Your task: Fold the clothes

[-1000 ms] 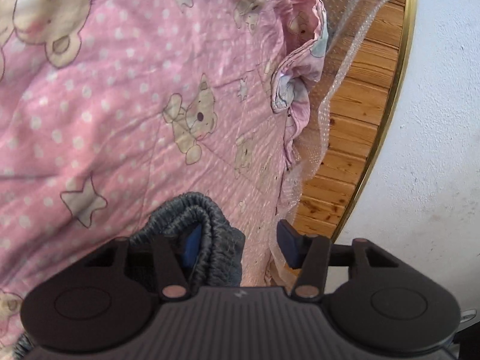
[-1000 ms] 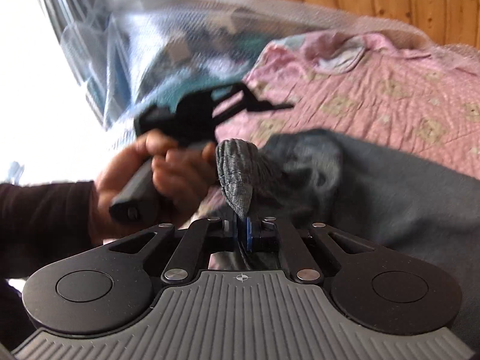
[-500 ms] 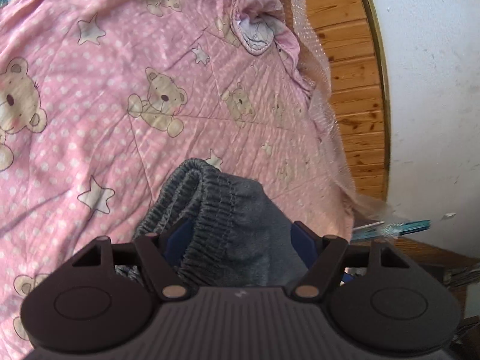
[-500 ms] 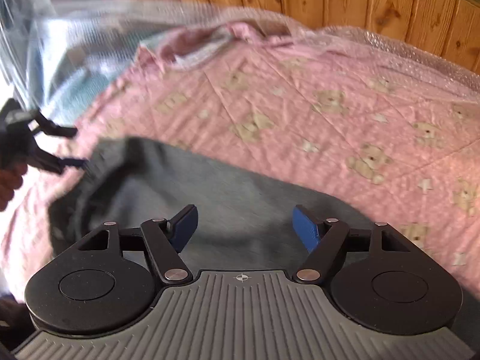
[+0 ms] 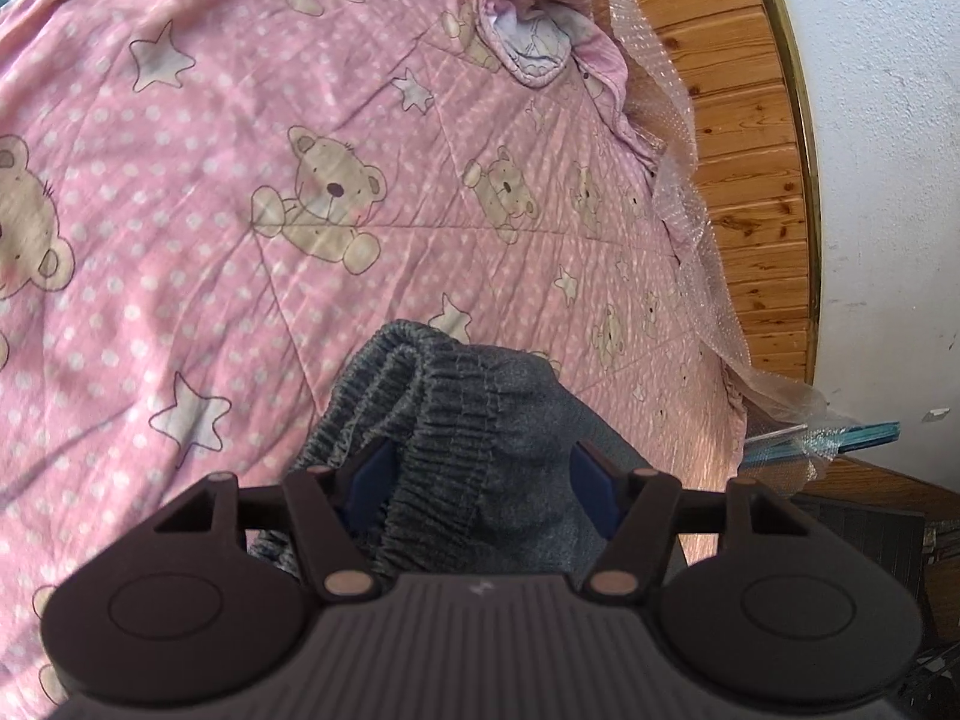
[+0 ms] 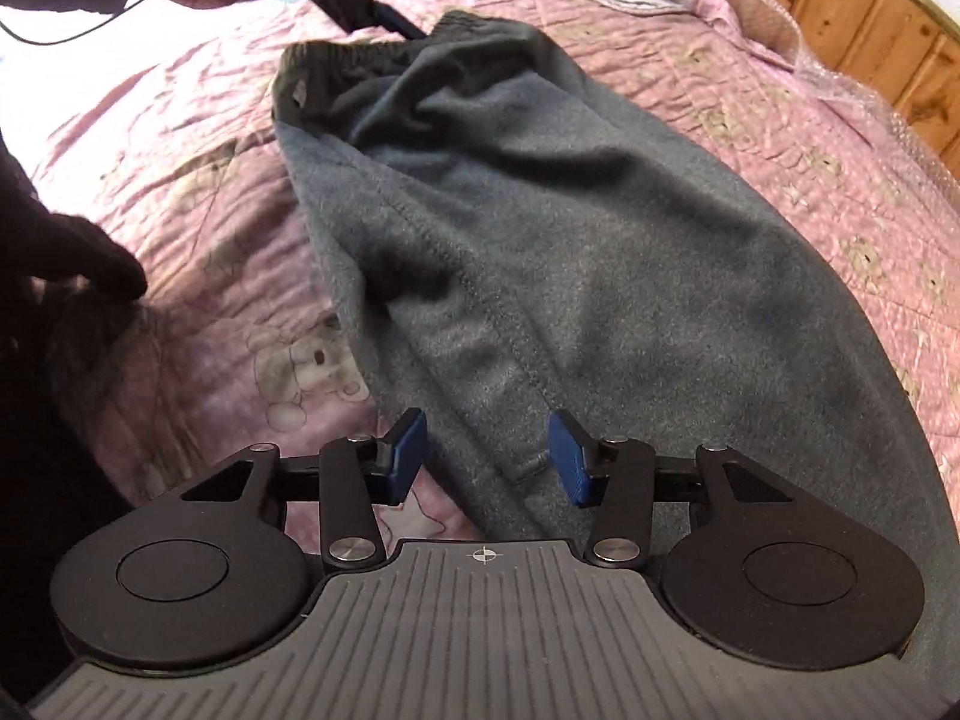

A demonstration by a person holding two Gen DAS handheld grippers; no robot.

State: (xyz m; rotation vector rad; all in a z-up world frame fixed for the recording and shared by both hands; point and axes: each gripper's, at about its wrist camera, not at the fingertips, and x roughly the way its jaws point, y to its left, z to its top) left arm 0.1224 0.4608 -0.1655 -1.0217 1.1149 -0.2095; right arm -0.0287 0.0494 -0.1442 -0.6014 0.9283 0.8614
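Observation:
Grey sweatpants (image 6: 540, 228) lie spread on a pink teddy-bear quilt (image 5: 300, 120). Their ribbed elastic waistband (image 5: 432, 408) bunches up between the wide-open jaws of my left gripper (image 5: 486, 480); the blue pads are apart and do not pinch the cloth. In the right wrist view the left gripper (image 6: 384, 6) is at the far waistband end, held by a hand. My right gripper (image 6: 489, 459) is open and hovers over the pants' seam near the left edge of the cloth, holding nothing.
A wooden headboard with a brass rim (image 5: 756, 192) and bubble wrap (image 5: 690, 180) border the bed on the right, with a white wall (image 5: 888, 180) beyond. The quilt's turned-up corner (image 5: 534, 36) lies at the far end. A dark sleeve (image 6: 60, 276) is at the left.
My right gripper let go of the waistband, opened and drew back along the pants. The left gripper moved up to the waistband, which now sits between its open jaws. The pants now lie spread out.

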